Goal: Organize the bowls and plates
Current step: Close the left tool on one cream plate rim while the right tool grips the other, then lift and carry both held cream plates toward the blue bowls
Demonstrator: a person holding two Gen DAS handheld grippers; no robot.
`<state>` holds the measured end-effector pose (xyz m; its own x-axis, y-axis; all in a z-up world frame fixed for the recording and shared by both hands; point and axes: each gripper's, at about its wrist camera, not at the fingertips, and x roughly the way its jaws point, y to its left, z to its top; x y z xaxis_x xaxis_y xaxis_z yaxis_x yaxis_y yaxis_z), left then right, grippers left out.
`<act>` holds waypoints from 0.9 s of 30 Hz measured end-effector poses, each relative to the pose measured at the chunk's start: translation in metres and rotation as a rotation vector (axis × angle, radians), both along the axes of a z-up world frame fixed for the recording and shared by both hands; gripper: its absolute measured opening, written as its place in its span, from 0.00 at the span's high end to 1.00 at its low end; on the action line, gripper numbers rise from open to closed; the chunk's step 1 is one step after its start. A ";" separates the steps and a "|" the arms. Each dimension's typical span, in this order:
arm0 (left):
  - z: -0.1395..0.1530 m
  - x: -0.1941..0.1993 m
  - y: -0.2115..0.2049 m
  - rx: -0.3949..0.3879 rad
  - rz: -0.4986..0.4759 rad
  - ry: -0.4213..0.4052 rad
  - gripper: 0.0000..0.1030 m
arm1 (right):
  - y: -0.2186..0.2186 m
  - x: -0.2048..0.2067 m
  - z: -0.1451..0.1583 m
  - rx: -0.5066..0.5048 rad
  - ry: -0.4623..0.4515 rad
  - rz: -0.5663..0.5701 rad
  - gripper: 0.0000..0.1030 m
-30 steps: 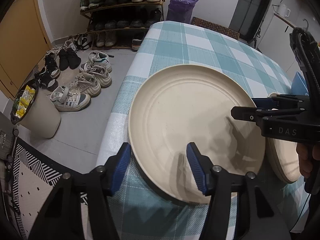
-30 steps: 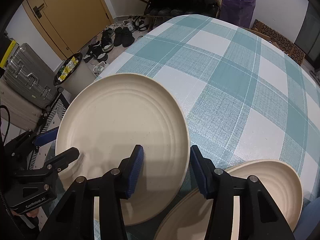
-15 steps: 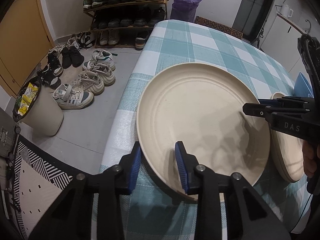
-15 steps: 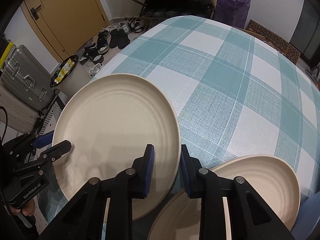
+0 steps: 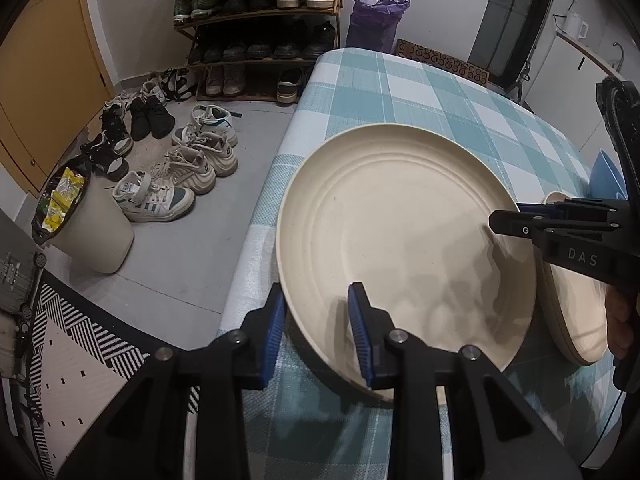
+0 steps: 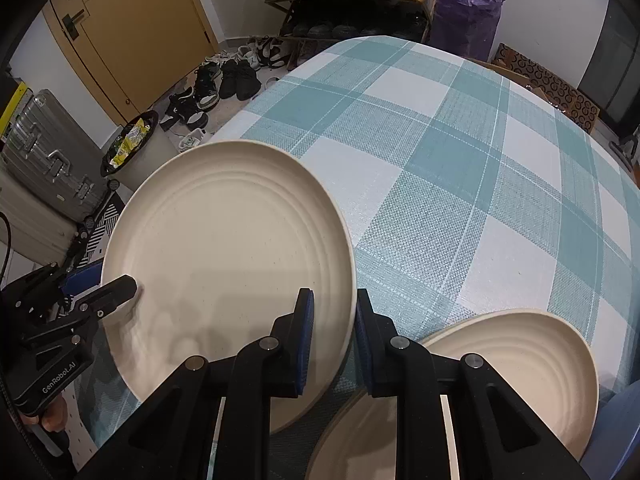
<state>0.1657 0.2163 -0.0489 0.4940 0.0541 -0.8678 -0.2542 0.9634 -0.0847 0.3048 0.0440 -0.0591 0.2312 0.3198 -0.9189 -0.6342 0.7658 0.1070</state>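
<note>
A large cream plate point(image 5: 404, 232) is held above the checked tablecloth point(image 5: 400, 88), tilted. My left gripper point(image 5: 318, 326) is shut on its near left rim. My right gripper point(image 6: 334, 336) is shut on the opposite rim of the same plate point(image 6: 228, 256); it shows in the left wrist view point(image 5: 532, 220) at the plate's right edge. A second cream plate point(image 6: 516, 364) lies on the table to the right, partly under my right gripper; it also shows in the left wrist view point(image 5: 576, 312). A blue bowl point(image 5: 606, 178) sits behind it.
The table's left edge drops to the floor, where several shoes point(image 5: 172, 176), a shoe rack point(image 5: 256, 24) and a bin point(image 5: 80, 224) stand. A suitcase point(image 6: 44, 160) and an orange door point(image 6: 132, 28) are at the left. The far tablecloth point(image 6: 480, 152) is bare.
Both grippers have closed on opposite rims of the large plate, and it has lifted and tilted off the cloth. Both wrist views have risen slightly.
</note>
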 end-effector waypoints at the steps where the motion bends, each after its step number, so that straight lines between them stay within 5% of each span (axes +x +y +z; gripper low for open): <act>1: 0.002 -0.001 0.000 0.001 0.001 -0.004 0.71 | 0.000 0.000 0.001 0.000 -0.001 0.000 0.80; 16: 0.031 -0.002 -0.005 0.033 -0.018 -0.036 0.71 | -0.007 -0.012 0.035 -0.009 -0.027 -0.007 0.80; 27: 0.046 0.006 -0.039 0.038 -0.098 -0.058 0.71 | -0.049 -0.020 0.058 -0.043 -0.041 -0.077 0.80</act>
<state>0.1719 0.1773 -0.0030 0.5477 0.0348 -0.8360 -0.1540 0.9863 -0.0599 0.2847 -0.0054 -0.0008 0.2911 0.2603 -0.9206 -0.5764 0.8157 0.0484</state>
